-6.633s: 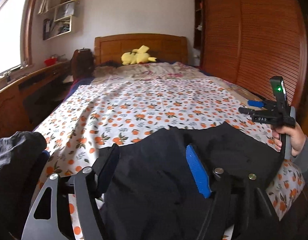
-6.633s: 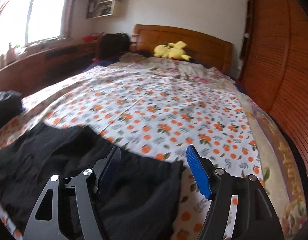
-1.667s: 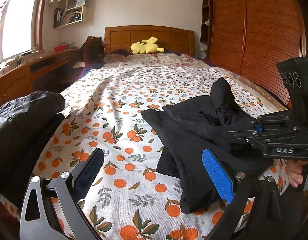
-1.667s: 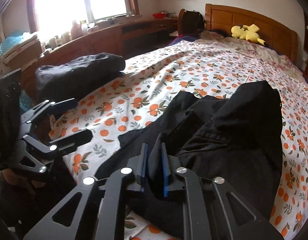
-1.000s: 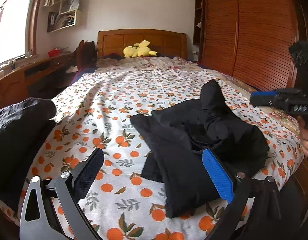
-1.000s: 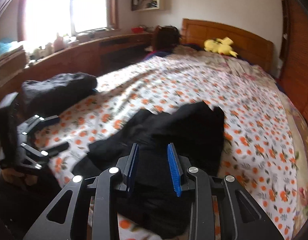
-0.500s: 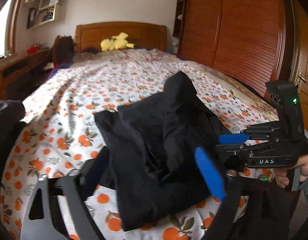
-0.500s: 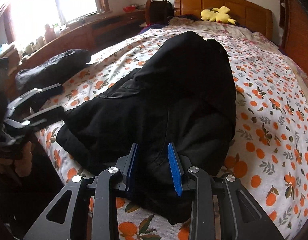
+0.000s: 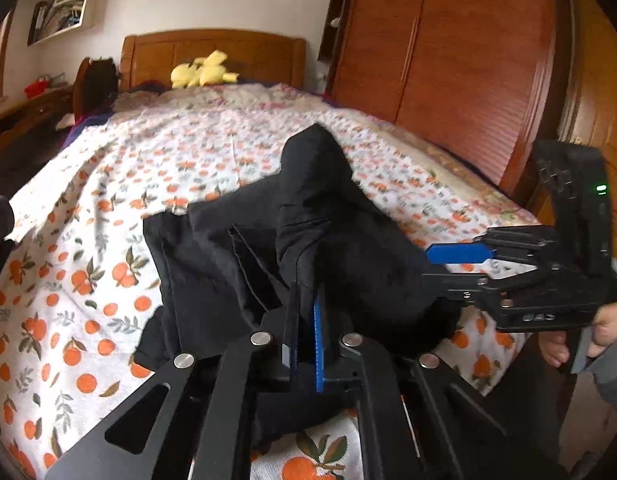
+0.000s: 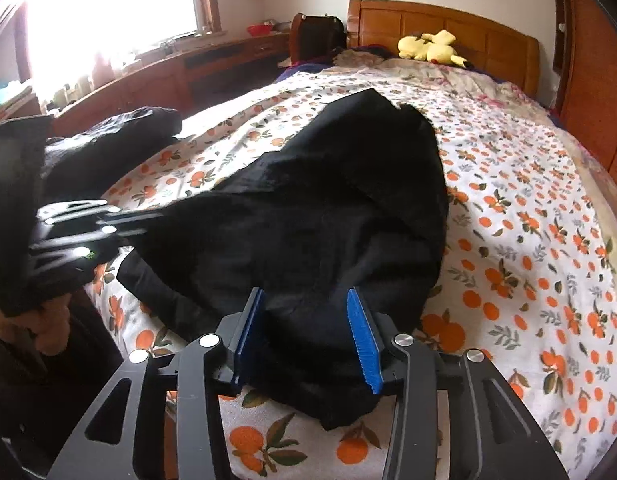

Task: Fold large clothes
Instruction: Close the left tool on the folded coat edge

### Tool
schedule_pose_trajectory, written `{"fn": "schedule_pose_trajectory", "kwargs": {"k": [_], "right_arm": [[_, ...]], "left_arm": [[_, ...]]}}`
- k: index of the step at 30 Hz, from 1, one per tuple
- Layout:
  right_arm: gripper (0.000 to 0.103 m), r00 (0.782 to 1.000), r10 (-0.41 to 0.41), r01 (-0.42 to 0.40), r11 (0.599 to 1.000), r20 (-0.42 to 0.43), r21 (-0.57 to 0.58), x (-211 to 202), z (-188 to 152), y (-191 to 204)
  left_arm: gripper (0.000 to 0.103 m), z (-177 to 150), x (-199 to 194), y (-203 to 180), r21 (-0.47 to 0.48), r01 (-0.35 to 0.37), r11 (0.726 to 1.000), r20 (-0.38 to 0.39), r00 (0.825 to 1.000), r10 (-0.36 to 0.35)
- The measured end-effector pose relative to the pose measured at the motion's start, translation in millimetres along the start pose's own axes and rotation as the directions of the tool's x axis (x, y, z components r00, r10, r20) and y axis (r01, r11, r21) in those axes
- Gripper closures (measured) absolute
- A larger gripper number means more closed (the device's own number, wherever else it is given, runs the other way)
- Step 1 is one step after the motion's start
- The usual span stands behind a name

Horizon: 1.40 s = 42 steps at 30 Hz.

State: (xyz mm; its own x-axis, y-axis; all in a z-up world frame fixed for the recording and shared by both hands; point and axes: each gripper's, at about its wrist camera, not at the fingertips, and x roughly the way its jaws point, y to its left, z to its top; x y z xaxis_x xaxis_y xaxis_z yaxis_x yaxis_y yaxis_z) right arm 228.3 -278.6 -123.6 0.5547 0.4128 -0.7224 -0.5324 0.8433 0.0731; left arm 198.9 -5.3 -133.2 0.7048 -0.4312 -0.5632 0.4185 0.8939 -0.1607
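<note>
A black garment lies bunched at the near end of the bed, one part standing up in a peak; it also shows in the right wrist view. My left gripper is shut on a fold of the garment's near edge. My right gripper is open, its blue pads astride the garment's near right edge without pinching it. The right gripper also shows at the right of the left wrist view. The left gripper shows blurred at the left of the right wrist view.
The bed sheet has an orange-fruit print. A second dark garment pile lies at the bed's left edge. A yellow plush toy sits by the headboard. A wooden wardrobe stands right of the bed and a long wooden desk left.
My left gripper has moved in to the garment's near edge and shut on a fold of it. My right gripper has opened wider over the garment's right edge.
</note>
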Motion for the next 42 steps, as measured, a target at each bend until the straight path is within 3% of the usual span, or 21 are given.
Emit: {"fn": "schedule_pose_trajectory", "kwargs": {"k": [10,28,32,36,42], "right_arm": [[0.063,0.999,-0.006,0.008,0.999,0.034,-0.034,-2,18,16],[0.062,0.998,-0.003,-0.001,0.998,-0.066,-0.061,47,-6,30],[0.061,0.998,0.019,-0.023,0.997,-0.053,-0.072,37,6,26],[0.052,1.000,-0.023,0.022,0.997,-0.008,-0.078,32,29,8],[0.052,0.999,-0.047,0.047,0.999,-0.004,-0.025,71,70,-39]], "left_arm": [[0.098,-7,-52,28,-0.049,-0.030,0.998,0.076,0.997,0.034],[0.098,-50,-37,41,-0.013,-0.165,0.986,-0.060,0.985,0.164],[0.098,-50,-33,42,-0.010,-0.185,0.983,-0.067,0.981,0.184],[0.097,-51,-30,42,-0.004,-0.191,0.982,-0.080,0.979,0.190],[0.096,-55,-27,43,-0.007,-0.195,0.981,-0.093,0.977,0.193]]}}
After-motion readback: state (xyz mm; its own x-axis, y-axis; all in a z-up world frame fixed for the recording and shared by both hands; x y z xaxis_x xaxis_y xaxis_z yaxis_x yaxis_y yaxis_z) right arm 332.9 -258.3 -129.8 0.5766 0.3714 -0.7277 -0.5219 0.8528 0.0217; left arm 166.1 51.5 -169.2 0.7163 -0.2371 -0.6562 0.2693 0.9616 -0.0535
